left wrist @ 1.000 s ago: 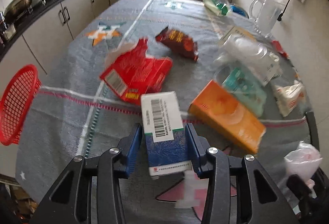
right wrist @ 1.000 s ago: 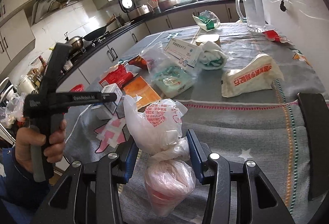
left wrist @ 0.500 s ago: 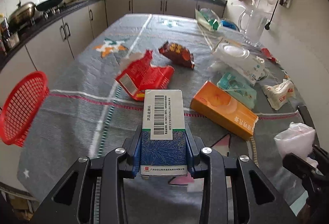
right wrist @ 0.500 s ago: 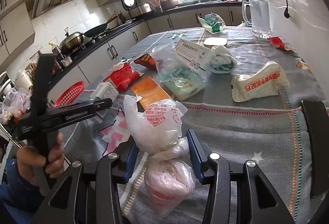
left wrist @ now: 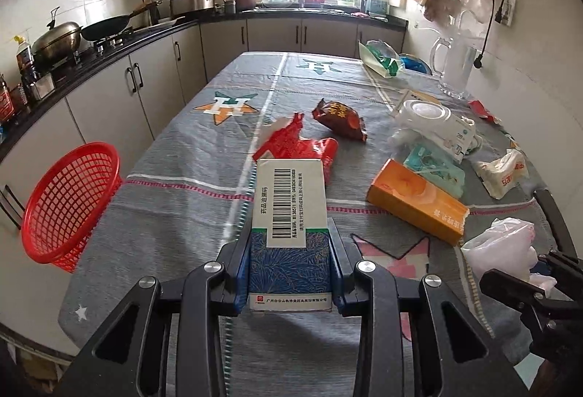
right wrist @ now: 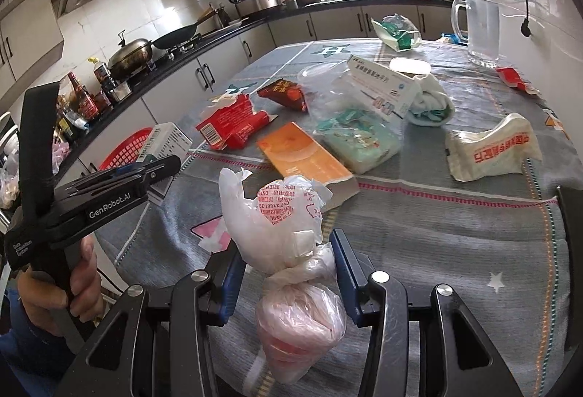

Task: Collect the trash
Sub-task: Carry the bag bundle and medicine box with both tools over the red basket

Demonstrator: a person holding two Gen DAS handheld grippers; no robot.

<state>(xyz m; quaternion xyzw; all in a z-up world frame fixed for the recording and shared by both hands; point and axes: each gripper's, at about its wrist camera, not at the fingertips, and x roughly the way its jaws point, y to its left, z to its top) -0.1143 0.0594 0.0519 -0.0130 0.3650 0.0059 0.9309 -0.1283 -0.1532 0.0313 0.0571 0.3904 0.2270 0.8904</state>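
The left gripper [left wrist: 289, 273] is clamped on a blue-and-white medicine box [left wrist: 289, 215], lifted clear of the table at lower centre. I'd worry the tall box could tip out forward, being gripped only near its base. The right gripper [right wrist: 288, 273] sits around a knotted plastic bag [right wrist: 280, 225]; whether it pinches the neck I cannot tell, so it might slip. The red basket [left wrist: 69, 200], at the left edge, looks empty.
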